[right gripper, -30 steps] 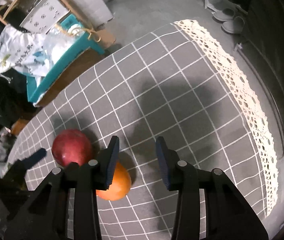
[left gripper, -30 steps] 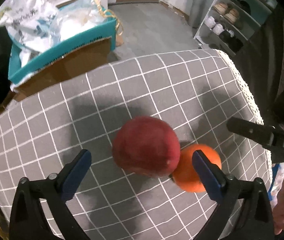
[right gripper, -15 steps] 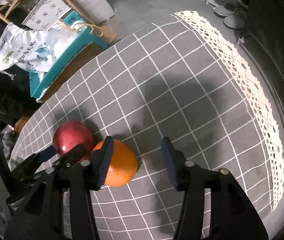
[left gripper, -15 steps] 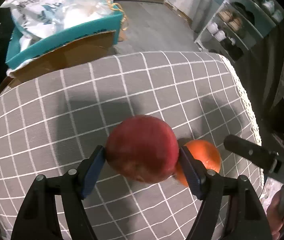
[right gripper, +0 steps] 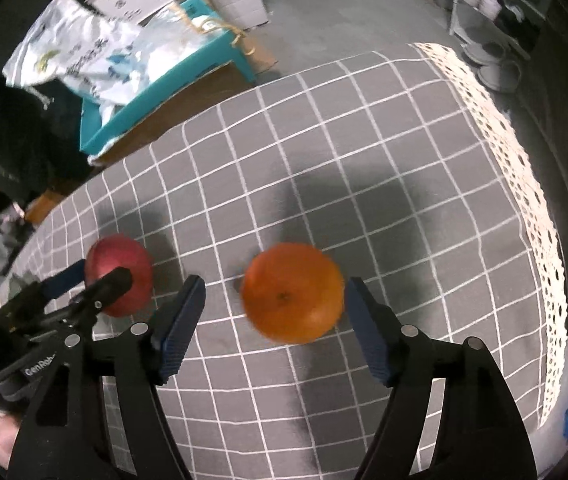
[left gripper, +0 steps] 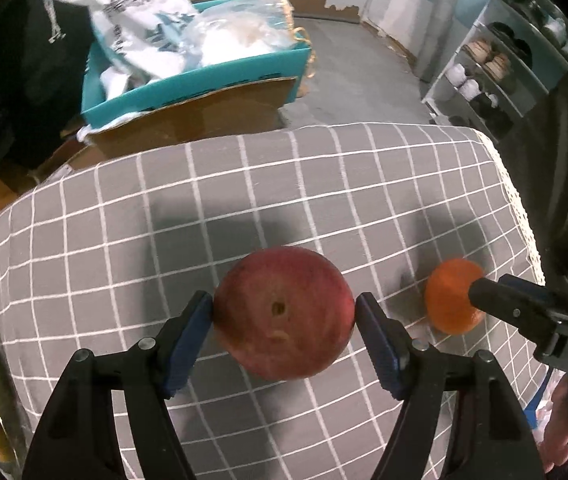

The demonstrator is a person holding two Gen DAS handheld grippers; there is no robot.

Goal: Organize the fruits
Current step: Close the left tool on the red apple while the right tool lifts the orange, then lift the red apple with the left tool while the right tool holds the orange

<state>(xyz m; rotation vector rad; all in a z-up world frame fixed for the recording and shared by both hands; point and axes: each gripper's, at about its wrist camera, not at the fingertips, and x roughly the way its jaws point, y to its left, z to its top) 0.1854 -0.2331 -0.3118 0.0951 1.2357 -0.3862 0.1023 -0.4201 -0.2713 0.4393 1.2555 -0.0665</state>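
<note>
Checked cloth (left gripper: 324, 184): left hand-held gripper (left gripper: 284, 320) clamps apple (left gripper: 284, 312); right hand-held gripper (right gripper: 273, 302) opening around blurred orange (right gripper: 292, 292).

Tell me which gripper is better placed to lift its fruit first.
Left, probably: the left gripper pads already press the apple, while the right gripper jaws are opening, gapped around the orange.

A lived-in home, a storage corner or entry room by my reading. Below me, a table under a grey checked tablecloth (right gripper: 364, 152) with white lace trim (right gripper: 524, 184). Bare grey concrete floor (left gripper: 356, 68). To my right, a shoe rack (left gripper: 496, 68) with pairs of shoes on its shelves. Ahead, a teal cardboard box (left gripper: 203, 80) stuffed with printed plastic bags (left gripper: 139, 20). Far wall patched, paint peeling.
</note>
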